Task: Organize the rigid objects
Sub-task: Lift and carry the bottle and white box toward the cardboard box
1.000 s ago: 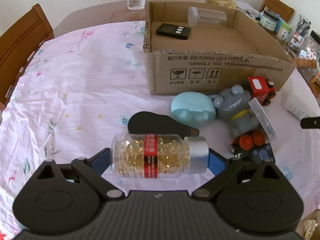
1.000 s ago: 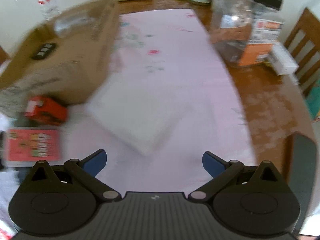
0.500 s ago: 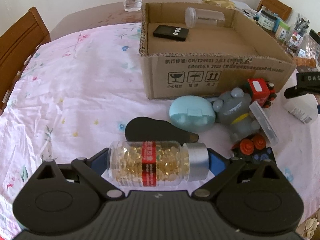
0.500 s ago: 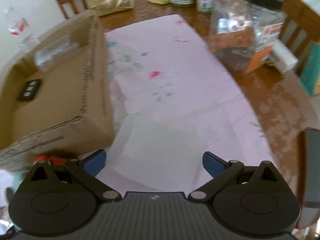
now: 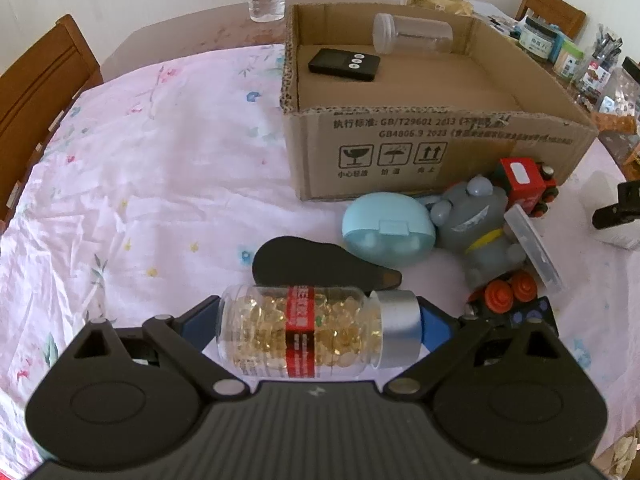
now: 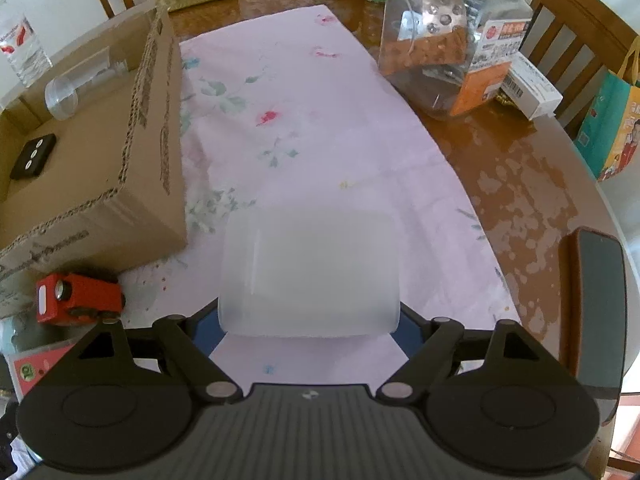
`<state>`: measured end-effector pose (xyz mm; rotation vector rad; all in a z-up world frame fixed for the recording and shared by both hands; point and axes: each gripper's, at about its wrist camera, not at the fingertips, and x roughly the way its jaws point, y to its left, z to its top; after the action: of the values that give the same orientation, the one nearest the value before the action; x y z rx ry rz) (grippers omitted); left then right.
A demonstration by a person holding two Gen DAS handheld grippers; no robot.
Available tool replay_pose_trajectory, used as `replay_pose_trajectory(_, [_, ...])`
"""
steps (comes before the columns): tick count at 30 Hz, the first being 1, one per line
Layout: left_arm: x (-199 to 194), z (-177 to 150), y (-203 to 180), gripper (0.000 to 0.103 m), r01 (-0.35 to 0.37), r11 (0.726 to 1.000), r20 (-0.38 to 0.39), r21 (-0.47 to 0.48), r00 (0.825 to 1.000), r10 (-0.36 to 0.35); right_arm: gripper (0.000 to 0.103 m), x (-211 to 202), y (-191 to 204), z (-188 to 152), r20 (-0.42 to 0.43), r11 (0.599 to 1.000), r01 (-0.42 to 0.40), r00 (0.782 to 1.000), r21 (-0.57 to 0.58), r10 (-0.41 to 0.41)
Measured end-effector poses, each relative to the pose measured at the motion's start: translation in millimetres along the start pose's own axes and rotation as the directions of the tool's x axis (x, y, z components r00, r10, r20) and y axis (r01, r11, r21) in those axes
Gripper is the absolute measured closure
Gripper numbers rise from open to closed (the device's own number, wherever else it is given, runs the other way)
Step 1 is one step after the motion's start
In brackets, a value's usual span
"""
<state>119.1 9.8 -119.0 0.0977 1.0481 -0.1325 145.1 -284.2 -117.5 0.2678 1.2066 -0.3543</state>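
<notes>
Pink flowered cloth (image 6: 304, 120) covered the table beside the cardboard box (image 6: 132, 184). Right of that box, the right gripper (image 6: 308, 326) was closing around a frosted plastic container (image 6: 310, 272), probably light, stiff and slippery, best pinched across its side walls; whether the pads touched was hidden. The left gripper (image 5: 318, 324) clamped a capsule bottle (image 5: 304, 330) endwise, short of the box.

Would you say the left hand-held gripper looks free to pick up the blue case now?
Probably not: the left hand-held gripper is shut on the pill bottle, though the blue case lies unobstructed ahead.
</notes>
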Motion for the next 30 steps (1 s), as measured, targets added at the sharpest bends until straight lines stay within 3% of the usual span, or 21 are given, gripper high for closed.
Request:
replay_pose_trajectory(7, [1, 1, -4, 0.006, -0.030, 1.000, -0.019, -0.005, 0.999, 0.030, 0.014, 10, 5, 10, 0.006, 0.999, 0.026, 1.000, -0.018, -0.026])
replay_pose_trajectory(30, [-4, 6, -1, 0.009, -0.004, 0.994, -0.067, 0.106, 0.998, 0.012, 0.016, 7, 9, 12, -0.004, 0.988, 0.018, 1.000, -0.151, -0.019])
